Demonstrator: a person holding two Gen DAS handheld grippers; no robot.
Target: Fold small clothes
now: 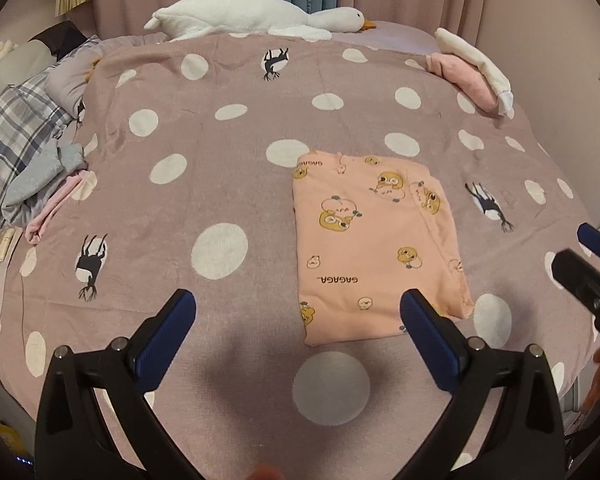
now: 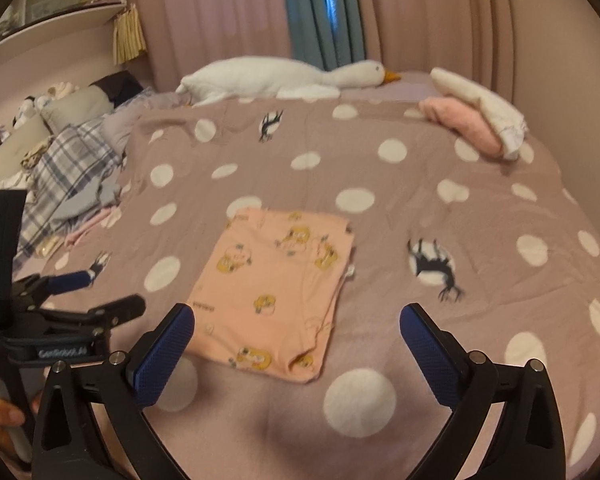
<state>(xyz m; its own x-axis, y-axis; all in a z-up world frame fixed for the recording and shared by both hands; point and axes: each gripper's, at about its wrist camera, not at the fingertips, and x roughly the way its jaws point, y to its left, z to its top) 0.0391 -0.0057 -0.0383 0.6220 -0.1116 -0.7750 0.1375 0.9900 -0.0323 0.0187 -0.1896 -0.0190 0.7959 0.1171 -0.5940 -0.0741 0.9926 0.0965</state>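
Observation:
A small peach garment with yellow duck prints [image 1: 374,248] lies folded into a rectangle on the mauve polka-dot blanket [image 1: 220,184]. It also shows in the right wrist view [image 2: 276,292]. My left gripper [image 1: 298,312] is open and empty, hovering above the blanket just short of the garment's near edge. My right gripper [image 2: 296,324] is open and empty, above the garment's near edge. The right gripper shows at the right edge of the left wrist view [image 1: 584,264], and the left gripper at the left of the right wrist view [image 2: 100,292].
A pile of grey, plaid and pink clothes [image 1: 36,176] lies at the blanket's left edge. Folded pink and white clothes [image 1: 476,72] sit at the far right. A white goose plush [image 1: 256,16] lies along the far edge before pink curtains.

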